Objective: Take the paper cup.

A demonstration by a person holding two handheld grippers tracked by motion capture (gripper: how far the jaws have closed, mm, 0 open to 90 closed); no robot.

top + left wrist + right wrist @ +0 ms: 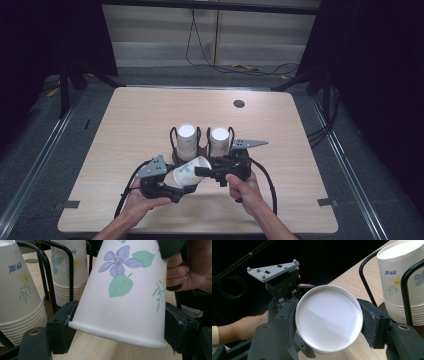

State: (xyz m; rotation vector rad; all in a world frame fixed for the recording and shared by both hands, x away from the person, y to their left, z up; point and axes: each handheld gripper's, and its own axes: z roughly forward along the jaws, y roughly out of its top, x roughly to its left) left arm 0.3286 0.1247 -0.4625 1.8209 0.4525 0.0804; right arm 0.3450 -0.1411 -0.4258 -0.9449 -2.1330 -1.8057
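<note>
gripping flowered paper cup (125, 297), blue print unreadable.

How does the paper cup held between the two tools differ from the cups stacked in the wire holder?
The held cup lies tilted on its side above the table; the stacked cups stand upside down in the wire holder.
The held cup is single, gripped by the left tool near its rim and by the right tool at its base; the stacked cups are nested and touched by neither tool.
Both are white with flower prints.
</note>
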